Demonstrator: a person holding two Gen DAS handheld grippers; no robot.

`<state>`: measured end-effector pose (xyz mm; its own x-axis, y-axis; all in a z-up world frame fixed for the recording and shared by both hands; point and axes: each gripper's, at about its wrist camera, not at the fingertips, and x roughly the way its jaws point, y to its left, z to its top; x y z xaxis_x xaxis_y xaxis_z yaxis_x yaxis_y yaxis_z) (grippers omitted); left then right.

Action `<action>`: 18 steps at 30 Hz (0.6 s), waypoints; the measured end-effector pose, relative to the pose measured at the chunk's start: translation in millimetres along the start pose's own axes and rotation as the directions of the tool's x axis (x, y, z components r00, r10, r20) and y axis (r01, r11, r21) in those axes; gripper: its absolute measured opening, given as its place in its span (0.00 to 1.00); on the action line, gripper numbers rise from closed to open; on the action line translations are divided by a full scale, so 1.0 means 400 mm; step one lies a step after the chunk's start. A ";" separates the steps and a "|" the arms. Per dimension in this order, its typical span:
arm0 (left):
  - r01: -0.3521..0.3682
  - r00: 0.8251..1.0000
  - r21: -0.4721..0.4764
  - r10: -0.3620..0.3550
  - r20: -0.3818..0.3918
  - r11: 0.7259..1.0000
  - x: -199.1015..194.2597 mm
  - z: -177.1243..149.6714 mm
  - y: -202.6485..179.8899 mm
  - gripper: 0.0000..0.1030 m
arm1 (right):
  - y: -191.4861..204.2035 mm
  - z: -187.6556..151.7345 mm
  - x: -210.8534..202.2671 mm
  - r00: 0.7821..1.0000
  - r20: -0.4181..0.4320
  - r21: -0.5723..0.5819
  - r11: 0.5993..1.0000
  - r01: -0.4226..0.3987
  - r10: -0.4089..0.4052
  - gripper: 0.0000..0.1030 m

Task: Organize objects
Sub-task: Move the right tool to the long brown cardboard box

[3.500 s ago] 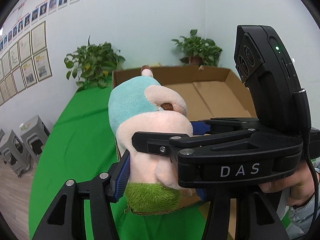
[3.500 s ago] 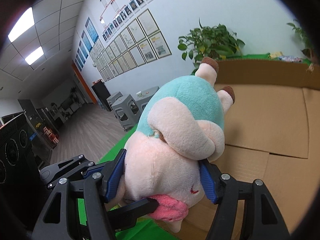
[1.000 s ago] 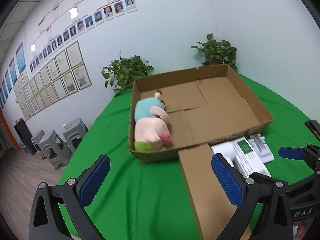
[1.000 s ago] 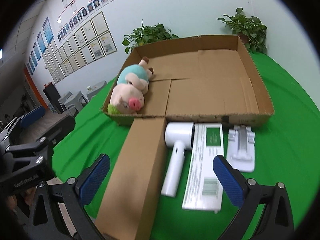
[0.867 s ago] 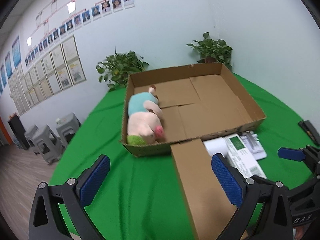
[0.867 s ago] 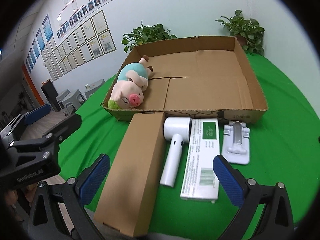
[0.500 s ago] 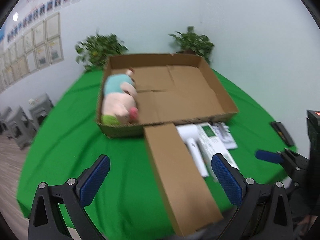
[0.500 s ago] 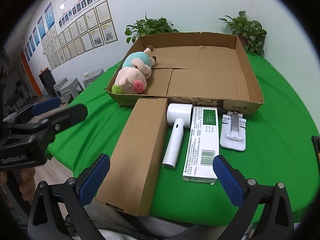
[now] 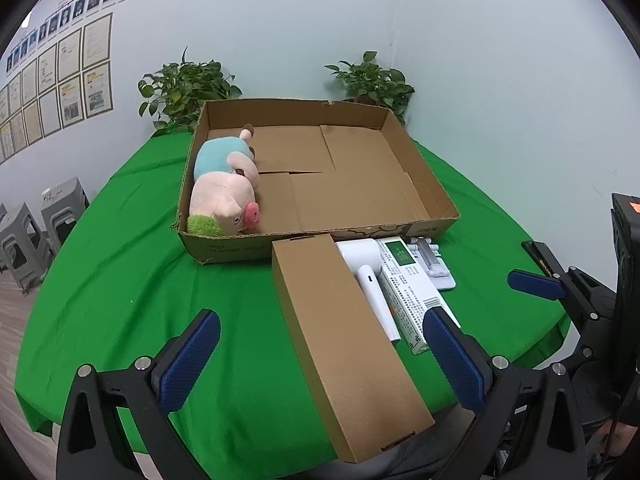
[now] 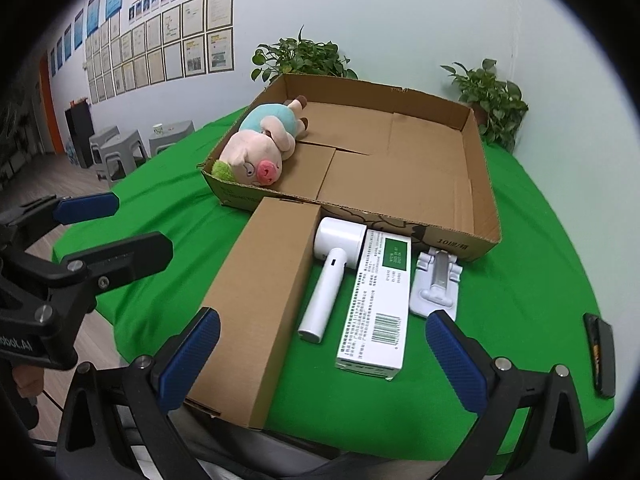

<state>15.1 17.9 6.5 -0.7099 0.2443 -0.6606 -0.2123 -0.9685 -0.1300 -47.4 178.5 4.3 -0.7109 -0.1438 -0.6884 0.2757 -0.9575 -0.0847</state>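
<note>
Both tongs are wide open and hold nothing. The left tongs hang over the near edge of the green tabletop, and the right tongs do the same a little to the side.

The plush pig lies on its side in the big flat cardboard tray, in the near left corner, far from both tongs. Its pink nose points to the middle of the tray and its green hair touches the front wall.

In front of the tray, four things lie side by side on the tabletop. The long brown box is closest to the tongs; its near end sits between the blue pads of the left tongs, but below them, not touched. Next to it lies a white handheld device, then a white and green carton, then a small white stand. A dark flat thing lies at the far right edge.
</note>
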 end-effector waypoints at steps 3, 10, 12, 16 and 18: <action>0.011 1.000 -0.023 -0.011 -0.010 1.000 0.013 0.000 0.016 0.99 | 0.003 0.001 0.004 1.000 -0.002 -0.016 1.000 0.021 -0.021 0.99; 0.065 0.996 -0.059 -0.068 -0.059 0.996 0.072 -0.011 0.036 0.98 | 0.010 -0.005 0.037 0.999 -0.027 -0.040 0.999 0.025 -0.026 0.99; 0.085 0.992 -0.081 -0.092 -0.082 0.993 0.097 -0.017 0.049 0.98 | 0.012 -0.007 0.047 0.999 -0.035 -0.043 0.999 0.015 -0.016 0.99; 0.156 0.976 -0.151 -0.177 -0.131 0.976 0.152 -0.025 0.084 0.97 | 0.007 -0.010 0.078 0.996 -0.075 -0.018 0.999 -0.043 0.041 0.99; 0.190 0.962 -0.191 -0.222 -0.157 0.963 0.187 -0.028 0.105 0.94 | 0.003 -0.016 0.103 0.988 -0.112 0.022 0.994 -0.108 0.110 0.99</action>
<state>-39.2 -5.2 -56.7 -0.5306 0.4422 -0.7232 -0.2114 -0.8952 -0.3923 -72.3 173.1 -28.6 -0.5997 -0.2192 -0.7696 0.3368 -0.9416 0.0057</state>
